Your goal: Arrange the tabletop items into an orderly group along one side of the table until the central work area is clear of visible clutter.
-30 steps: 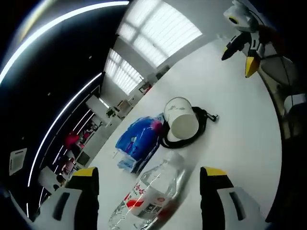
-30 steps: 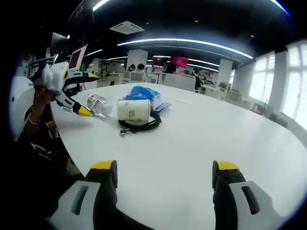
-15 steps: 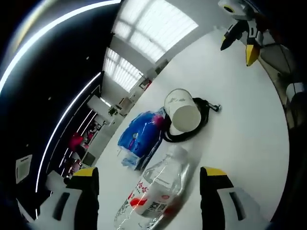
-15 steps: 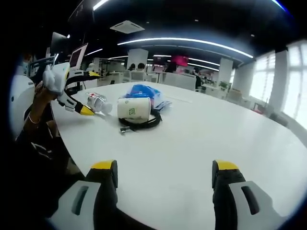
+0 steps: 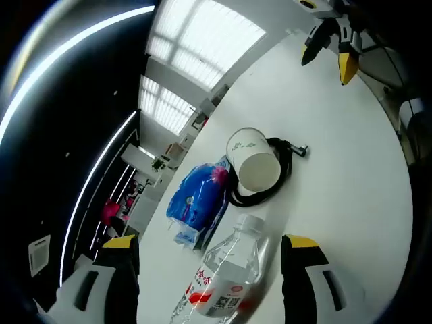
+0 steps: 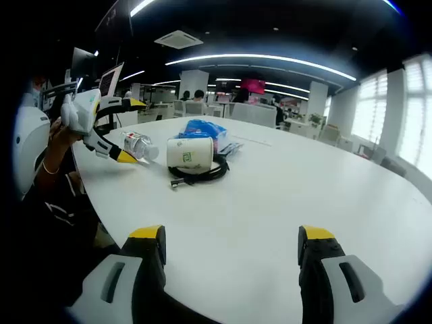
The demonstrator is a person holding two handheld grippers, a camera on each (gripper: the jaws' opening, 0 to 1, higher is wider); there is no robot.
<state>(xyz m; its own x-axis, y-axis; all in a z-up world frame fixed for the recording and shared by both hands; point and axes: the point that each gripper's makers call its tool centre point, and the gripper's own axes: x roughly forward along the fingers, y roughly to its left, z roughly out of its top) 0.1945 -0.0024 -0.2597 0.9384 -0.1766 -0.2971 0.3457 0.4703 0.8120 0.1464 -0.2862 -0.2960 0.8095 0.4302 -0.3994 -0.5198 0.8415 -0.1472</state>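
In the left gripper view, the left gripper [image 5: 209, 270] has its yellow-tipped jaws spread wide, gripping nothing. Between them lies a clear water bottle [image 5: 226, 280] on its side on the white table [image 5: 351, 175], its red-and-white label carrying writing too blurred to read. Beyond its cap sits a blue plastic packet [image 5: 196, 199], and just beside that a white paper cup [image 5: 253, 160] lying on its side on a coiled black cable [image 5: 273, 179]; the cup bears a small green mark, unreadable here. The right gripper [image 5: 331, 50] shows far across the table

In the right gripper view, the right gripper [image 6: 229, 246] is spread apart above bare table, holding nothing. The cup's green logo faces the camera, its letters illegible
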